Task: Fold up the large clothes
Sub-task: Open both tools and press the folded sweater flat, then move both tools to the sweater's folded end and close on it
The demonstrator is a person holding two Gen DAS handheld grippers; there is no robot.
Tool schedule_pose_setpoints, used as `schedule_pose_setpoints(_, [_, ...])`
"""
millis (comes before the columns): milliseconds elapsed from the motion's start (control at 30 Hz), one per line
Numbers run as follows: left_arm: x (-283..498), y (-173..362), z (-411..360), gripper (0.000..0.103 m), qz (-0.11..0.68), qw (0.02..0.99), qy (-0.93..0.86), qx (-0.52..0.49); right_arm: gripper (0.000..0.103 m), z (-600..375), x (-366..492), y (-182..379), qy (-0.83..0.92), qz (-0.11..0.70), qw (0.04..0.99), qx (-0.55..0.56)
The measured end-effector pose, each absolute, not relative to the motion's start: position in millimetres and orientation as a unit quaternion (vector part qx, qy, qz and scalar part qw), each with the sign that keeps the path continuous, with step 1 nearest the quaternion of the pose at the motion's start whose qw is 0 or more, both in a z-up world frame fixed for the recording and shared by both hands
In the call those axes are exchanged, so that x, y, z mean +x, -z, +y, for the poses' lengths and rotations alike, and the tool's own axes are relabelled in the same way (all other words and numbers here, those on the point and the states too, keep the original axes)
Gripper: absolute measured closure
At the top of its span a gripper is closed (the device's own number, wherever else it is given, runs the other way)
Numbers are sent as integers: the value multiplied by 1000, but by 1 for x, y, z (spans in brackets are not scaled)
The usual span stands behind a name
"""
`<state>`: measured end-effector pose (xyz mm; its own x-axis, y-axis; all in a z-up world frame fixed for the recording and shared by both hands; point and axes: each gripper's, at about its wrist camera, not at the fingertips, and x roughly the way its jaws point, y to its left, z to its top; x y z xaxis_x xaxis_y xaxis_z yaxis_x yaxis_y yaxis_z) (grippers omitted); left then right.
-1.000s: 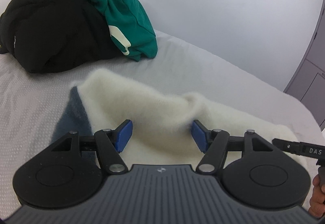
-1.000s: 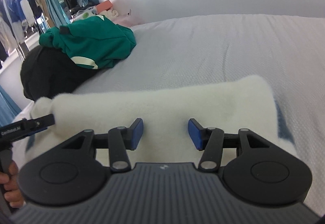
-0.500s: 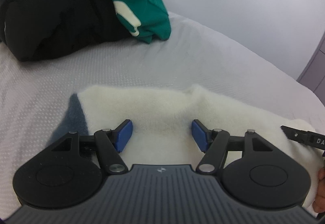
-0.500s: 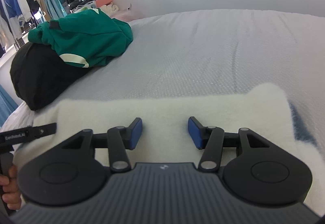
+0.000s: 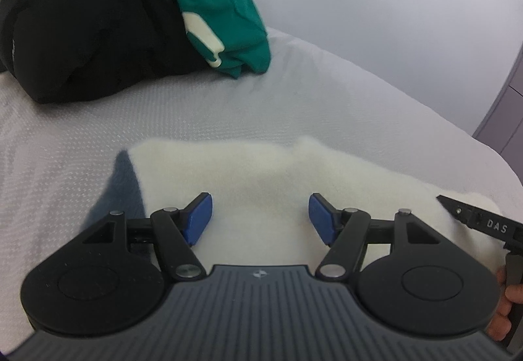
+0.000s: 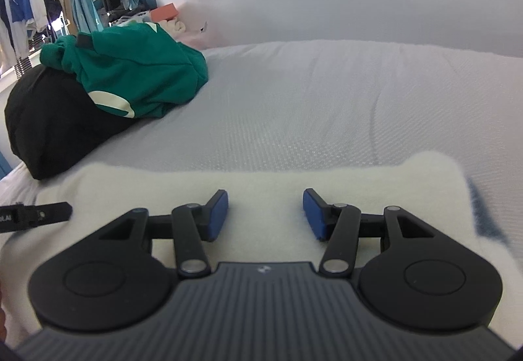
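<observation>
Folded fluffy cream fleece garment with a grey-blue edge [image 5: 268, 178] lying on the white textured bedcover [image 6: 310, 106]; left gripper [image 5: 260, 217] and right gripper [image 6: 265, 214] hover spread, pinching nothing, so the next move probably calls for gripping an edge.

The cream sweater [image 5: 261, 178] looks like a fuzzy, matt knit with a soft nap, its blue-grey part [image 5: 122, 194] equally fluffy. The bed cover [image 6: 294, 119] is a pale cloth with a fine dotted weave. The green sweatshirt [image 6: 140, 73] is smooth matt jersey; the black garment [image 5: 85, 24] under it is dull cloth.
</observation>
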<state>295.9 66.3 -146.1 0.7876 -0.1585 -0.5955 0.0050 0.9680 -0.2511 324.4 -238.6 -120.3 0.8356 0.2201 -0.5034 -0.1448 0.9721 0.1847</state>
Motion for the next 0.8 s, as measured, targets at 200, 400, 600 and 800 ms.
schedule_pose_setpoints(200, [241,124,63,32,309,938,70,-143,49,-237,279,97,-102,253,960,58])
schedule_pose_setpoints(400, [185,105,62,32,293,936,94,-174,42,-234,227,75,-114,241,963,46])
schedule_pose_setpoints(600, [145,102,53,30,284,937,99,-179,41,-240,187,74,-111,247,961,64])
schedule_pose_setpoints(800, [128,108,44,23,294,932,103,-187,0,-250,174,76,-112,238,955,135])
